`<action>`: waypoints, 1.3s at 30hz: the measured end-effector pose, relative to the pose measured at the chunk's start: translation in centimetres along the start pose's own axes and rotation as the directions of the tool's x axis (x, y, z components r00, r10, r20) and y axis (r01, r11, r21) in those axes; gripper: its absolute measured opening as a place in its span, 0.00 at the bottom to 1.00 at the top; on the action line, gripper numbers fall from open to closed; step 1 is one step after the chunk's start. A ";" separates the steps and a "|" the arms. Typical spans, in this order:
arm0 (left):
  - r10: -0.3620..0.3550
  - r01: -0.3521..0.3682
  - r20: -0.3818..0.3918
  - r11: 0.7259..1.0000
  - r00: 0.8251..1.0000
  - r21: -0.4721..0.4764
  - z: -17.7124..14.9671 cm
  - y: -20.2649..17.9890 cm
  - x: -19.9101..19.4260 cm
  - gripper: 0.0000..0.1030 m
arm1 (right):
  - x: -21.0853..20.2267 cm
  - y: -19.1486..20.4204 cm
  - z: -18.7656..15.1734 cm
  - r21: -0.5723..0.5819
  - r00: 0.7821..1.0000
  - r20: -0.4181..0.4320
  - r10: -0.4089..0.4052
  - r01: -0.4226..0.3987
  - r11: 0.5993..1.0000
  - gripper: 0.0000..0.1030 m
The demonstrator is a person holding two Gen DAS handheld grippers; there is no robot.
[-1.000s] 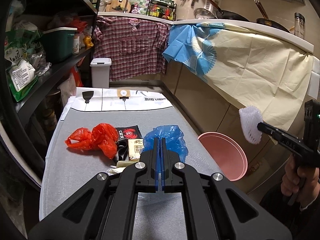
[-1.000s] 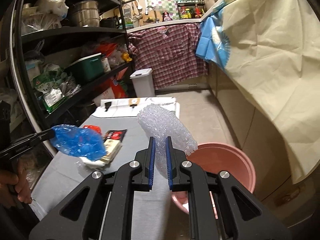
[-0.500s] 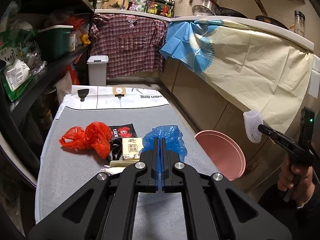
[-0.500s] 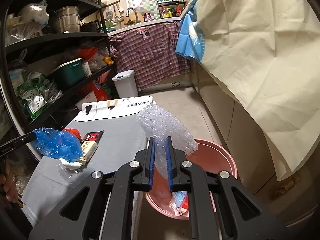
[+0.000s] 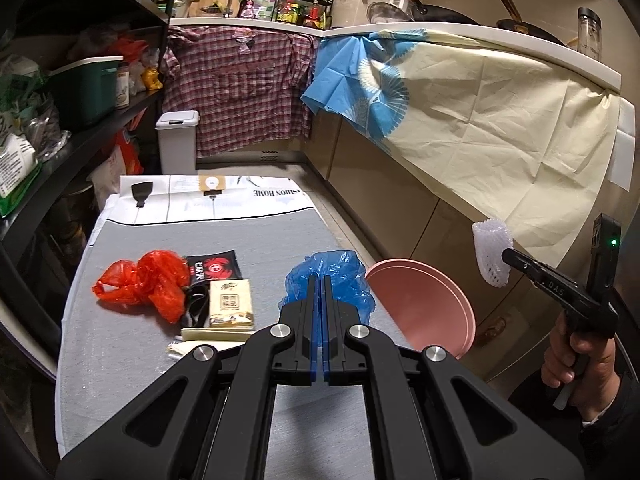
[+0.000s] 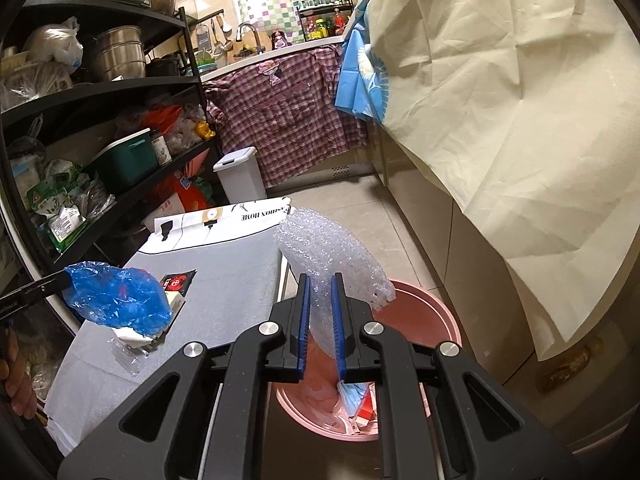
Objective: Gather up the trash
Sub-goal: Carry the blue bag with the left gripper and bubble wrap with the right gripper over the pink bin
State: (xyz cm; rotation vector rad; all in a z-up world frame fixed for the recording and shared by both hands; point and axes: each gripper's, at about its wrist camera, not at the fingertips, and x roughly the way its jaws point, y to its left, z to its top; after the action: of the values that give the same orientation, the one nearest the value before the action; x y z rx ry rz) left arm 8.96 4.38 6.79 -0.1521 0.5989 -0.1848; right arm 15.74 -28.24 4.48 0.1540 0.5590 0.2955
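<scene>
The left gripper [image 5: 322, 280], black with blue pads, is pinched fully together on a crumpled blue plastic bag [image 5: 326, 276] — thin, glossy film, bunched into a loose ball that bulges out on both sides of the tips and beyond them. In the right wrist view the same bag [image 6: 116, 300] hangs in the air above the near left part of the grey-covered table [image 6: 224, 280], clear of the cloth.

The right gripper [image 6: 320, 292] stands only narrowly parted, its jaws clamped on a sheet of clear bubble wrap [image 6: 324, 252] — knobbly, translucent, curled into a rough cone that rises past the tips and droops to the right. It hangs over the near rim of a round pink plastic basin [image 6: 436, 316], which stands on the tiled floor just beside the table's right edge; crumpled scraps already lie in its bottom. From the left wrist view the wrap [image 5: 492, 256] shows as a small white netted lump at the end of that gripper, with a hand [image 5: 580, 360] on its handle.

On the table's woven grey cloth lie a crinkled red plastic bag [image 5: 144, 284], a flat black packet with a red crab print [image 5: 214, 268] and a small cream carton [image 5: 232, 304], touching one another, to the left of the blue bag.
</scene>
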 end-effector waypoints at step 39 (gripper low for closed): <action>-0.111 0.115 -0.071 0.992 0.991 0.055 2.3 -8.6 7.9 0.01 | 1.9 -3.4 0.3 0.079 0.997 -0.025 -0.071 0.073 0.994 0.11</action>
State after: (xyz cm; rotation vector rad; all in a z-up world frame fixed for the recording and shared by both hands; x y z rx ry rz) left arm 15.55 -5.52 6.03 -0.1232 0.6519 -0.3183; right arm 18.25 -30.91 3.03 0.2077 0.5974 0.2052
